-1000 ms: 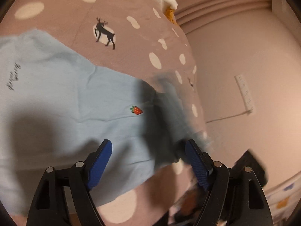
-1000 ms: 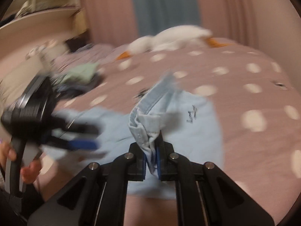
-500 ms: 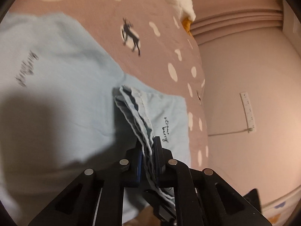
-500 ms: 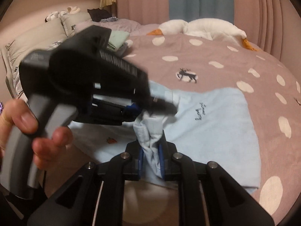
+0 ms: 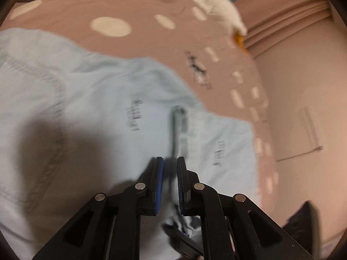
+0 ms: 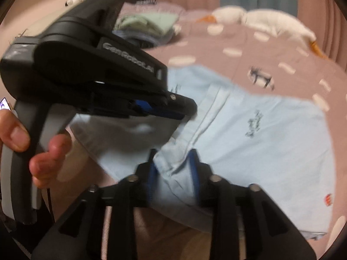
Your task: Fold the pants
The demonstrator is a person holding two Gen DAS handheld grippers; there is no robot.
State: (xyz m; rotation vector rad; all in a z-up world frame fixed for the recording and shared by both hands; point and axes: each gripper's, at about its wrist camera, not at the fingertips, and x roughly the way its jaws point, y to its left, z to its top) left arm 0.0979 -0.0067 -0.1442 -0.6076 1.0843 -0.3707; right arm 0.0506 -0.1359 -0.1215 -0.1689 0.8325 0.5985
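Note:
Light blue pants [image 5: 97, 108] lie spread on a pink dotted bedspread [image 5: 151, 49]. My left gripper [image 5: 169, 160] is shut on a thin folded edge of them that runs up from between its blue pads. In the right wrist view the pants [image 6: 271, 140] stretch off to the right. The jaws of my right gripper [image 6: 173, 153] are opening, and the bunched waistband lies loosely between them. A hand [image 6: 15, 134] holds the left gripper [image 6: 188, 108] just above and left of it, over the same edge.
A white plush goose [image 6: 271, 21] lies at the far side of the bed, and a pile of folded clothes [image 6: 147, 23] sits at the back left. Pink curtains and a wall [image 5: 303, 86] close off the bed's right side.
My left gripper, open a second ago, has shut on the pants' edge. The right gripper's jaws have parted around the waistband. Both grippers have come down toward the bed.

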